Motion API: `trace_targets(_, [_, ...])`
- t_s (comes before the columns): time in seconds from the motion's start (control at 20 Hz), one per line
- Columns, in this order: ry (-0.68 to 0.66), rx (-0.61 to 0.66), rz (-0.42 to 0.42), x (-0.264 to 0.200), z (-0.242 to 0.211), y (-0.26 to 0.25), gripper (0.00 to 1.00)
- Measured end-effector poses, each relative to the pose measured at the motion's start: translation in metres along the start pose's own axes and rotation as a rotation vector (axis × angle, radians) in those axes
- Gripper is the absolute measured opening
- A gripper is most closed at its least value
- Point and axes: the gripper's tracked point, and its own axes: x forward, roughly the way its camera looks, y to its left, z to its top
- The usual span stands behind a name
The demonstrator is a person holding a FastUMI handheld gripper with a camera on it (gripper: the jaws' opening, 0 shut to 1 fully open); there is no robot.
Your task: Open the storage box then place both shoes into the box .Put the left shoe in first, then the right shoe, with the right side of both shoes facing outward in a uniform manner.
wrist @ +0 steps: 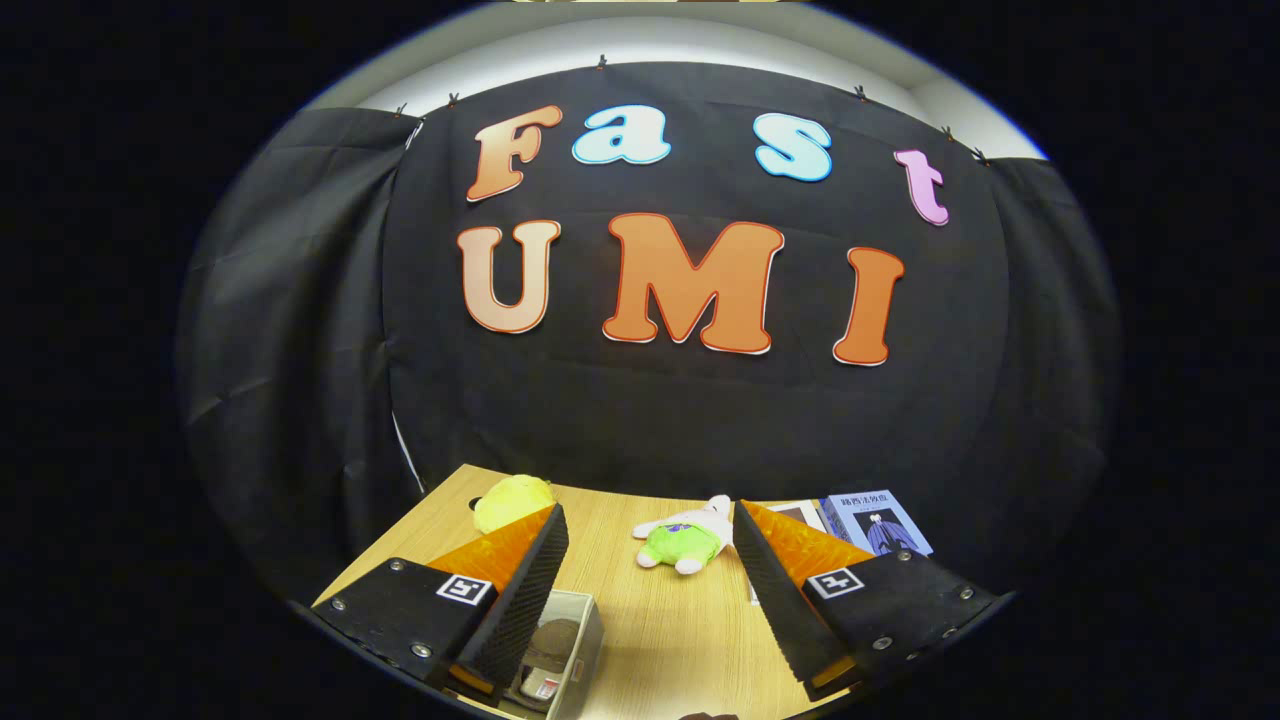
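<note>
My gripper (650, 530) is open, held high over the wooden table (660, 620), its two fingers spread wide with nothing between them. Just below the left finger (525, 590) sits a pale storage box (575, 640), partly hidden by that finger. Something dark and rounded, possibly a shoe, lies inside the box; I cannot tell which shoe it is.
A yellow plush toy (512, 500) lies at the table's far left, behind the left finger. A white and green plush (685, 540) rests between the fingertips, farther back. A blue book (880, 522) and a paper lie at the far right by the black cloth wall.
</note>
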Motion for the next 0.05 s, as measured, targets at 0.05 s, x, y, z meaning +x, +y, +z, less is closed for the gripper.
trace_targets(0.05, [-0.004, 0.005, 0.015, -0.0001, 0.0020, 0.0026, 0.98])
